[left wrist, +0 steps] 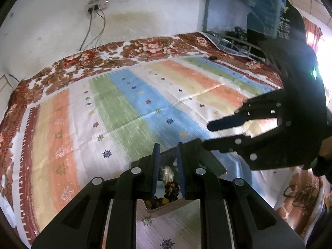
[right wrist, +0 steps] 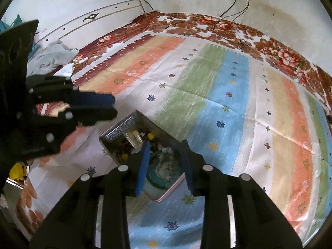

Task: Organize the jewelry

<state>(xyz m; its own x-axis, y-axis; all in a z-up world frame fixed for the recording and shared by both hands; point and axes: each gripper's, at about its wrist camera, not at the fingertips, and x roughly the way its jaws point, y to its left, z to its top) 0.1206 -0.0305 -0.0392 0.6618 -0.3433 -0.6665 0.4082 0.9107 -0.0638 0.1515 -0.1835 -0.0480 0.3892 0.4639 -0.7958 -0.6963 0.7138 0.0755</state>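
Observation:
A shallow metal jewelry tin lies on the striped cloth, filled with dark and yellow beads, a clear bangle and a green-white ornament. My right gripper hovers open over the tin's near half, holding nothing. My left gripper is open above the tin, with bead strands and the bangle between its fingers, not gripped. The right gripper also shows in the left wrist view, and the left gripper in the right wrist view.
The striped cloth covers a floral bedspread. Cables hang from a wall socket onto the bed's far edge. Crumpled cloth lies at the headboard end. A yellow object sits off the bed's left side.

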